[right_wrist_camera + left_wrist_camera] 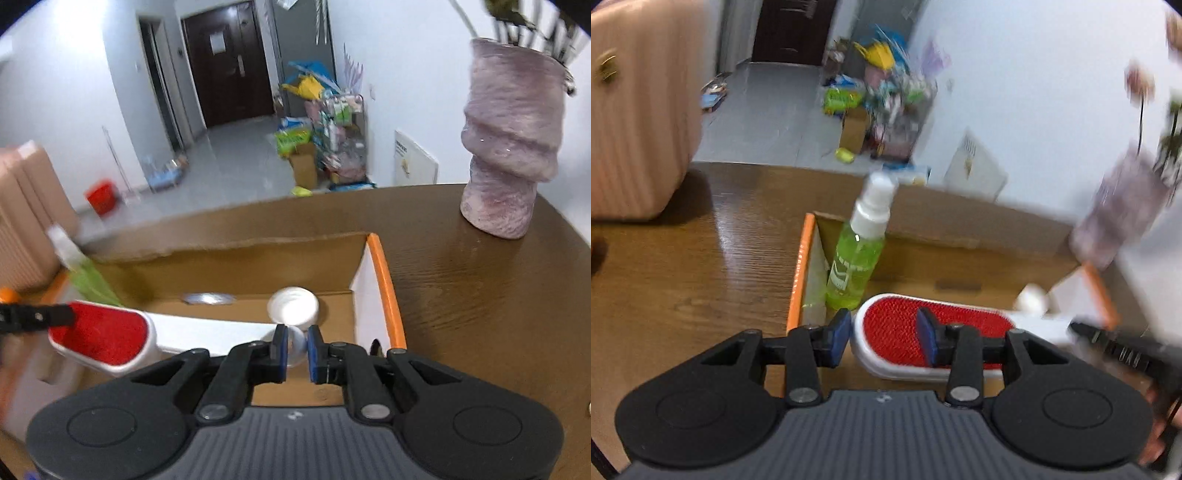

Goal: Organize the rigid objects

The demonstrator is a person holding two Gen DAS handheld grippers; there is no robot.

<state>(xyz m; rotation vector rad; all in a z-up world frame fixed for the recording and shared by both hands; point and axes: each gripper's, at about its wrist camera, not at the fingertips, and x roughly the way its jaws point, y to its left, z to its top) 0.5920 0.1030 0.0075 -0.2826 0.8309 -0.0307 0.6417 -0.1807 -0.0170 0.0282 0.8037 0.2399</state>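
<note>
A white lint brush with a red pad [908,328] lies tilted over the open cardboard box [960,236]. My left gripper [882,336] is open, its jaws astride the brush's head end. A green spray bottle [857,258] with a white cap leans in the box's left corner. In the right wrist view my right gripper [297,350] is shut on the brush's white handle [210,336]. The red pad [99,338] sits to the left, the green bottle [85,273] behind it. A white round lid or jar [293,306] stands in the box [384,284].
The box has orange-edged flaps and sits on a brown wooden table [480,295]. A tall mauve vase [509,140] stands at the table's far right. A pink ribbed suitcase [639,110] stands at the left. Clutter lies on the floor beyond.
</note>
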